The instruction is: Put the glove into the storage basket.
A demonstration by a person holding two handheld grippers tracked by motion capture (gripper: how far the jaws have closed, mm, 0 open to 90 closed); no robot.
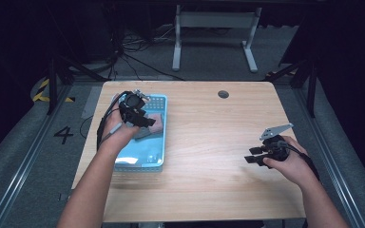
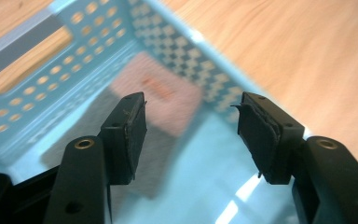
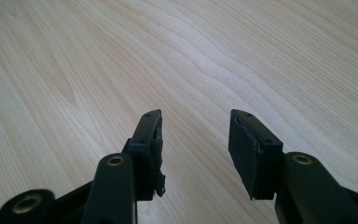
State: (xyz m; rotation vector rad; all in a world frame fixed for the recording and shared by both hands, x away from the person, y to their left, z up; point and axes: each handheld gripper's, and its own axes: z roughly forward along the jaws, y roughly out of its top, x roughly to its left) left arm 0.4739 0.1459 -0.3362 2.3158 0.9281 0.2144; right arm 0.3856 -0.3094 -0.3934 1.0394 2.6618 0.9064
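A light blue perforated basket (image 1: 163, 145) stands on the left part of the wooden table (image 1: 209, 128). A pink flat piece (image 1: 158, 123) and a grey flat piece (image 1: 145, 133) lie on its floor. My left gripper (image 1: 149, 121) hovers over the basket's far half, tilted down and open. In the left gripper view the left gripper (image 2: 191, 121) has nothing between its pads, and the pink piece (image 2: 161, 91) and grey piece (image 2: 161, 156) lie blurred below, inside the basket (image 2: 51, 88). My right gripper (image 1: 252, 156) is open over bare wood at the right, and the right gripper (image 3: 195, 128) holds nothing.
A round dark grommet (image 1: 223, 94) sits near the table's far edge. Bare wood spans the stretch between the basket and the right hand. Beyond the table stand a white desk frame (image 1: 214, 28) and cables on a grey floor.
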